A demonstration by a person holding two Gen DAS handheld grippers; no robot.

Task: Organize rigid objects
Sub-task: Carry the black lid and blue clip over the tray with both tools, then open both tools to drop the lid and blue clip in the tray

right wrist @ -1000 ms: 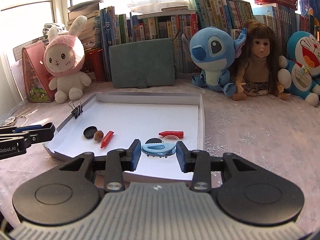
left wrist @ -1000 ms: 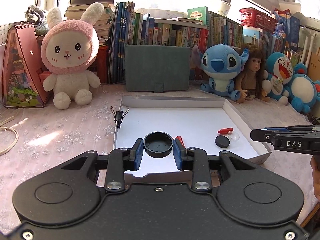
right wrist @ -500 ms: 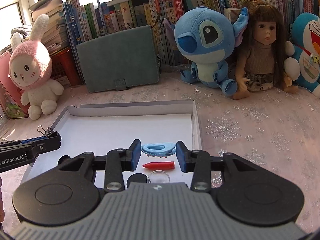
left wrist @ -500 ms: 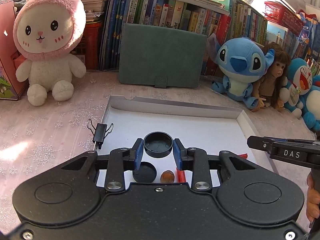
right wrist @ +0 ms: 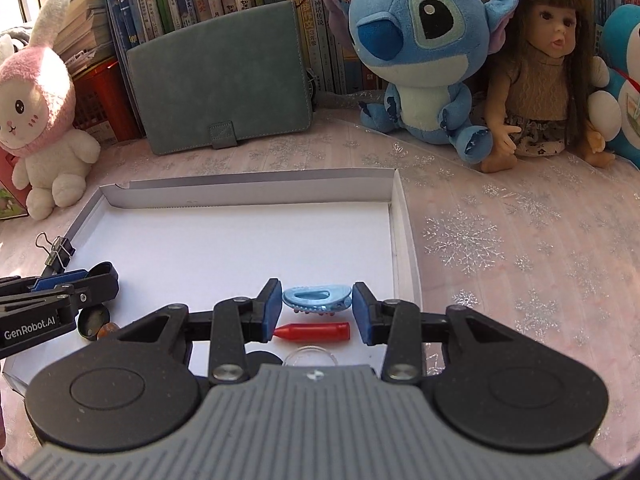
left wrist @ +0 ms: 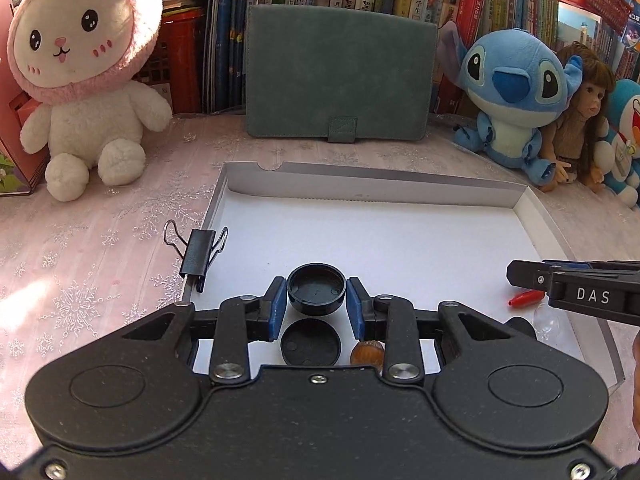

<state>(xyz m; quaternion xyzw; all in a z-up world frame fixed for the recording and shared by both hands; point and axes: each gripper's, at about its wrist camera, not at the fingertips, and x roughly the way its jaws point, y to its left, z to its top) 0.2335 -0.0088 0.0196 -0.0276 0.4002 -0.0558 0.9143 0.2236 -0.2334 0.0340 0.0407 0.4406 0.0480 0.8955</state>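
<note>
Your left tongs (left wrist: 316,306) grip a black cap (left wrist: 316,289) over the white tray (left wrist: 372,188), directly above a matching cap (left wrist: 310,342); right tongs (right wrist: 316,312) hold a blue clip (right wrist: 317,298) crosswise

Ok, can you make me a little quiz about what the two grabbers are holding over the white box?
1. True or false: the left gripper holds a black cap.
2. What does the right gripper hold? A) blue hair clip B) red crayon C) binder clip
3. Which brown thing lies in the white box beside the flat black lid?

Key: 1 true. 2 A. 3 the hazelnut.
</note>
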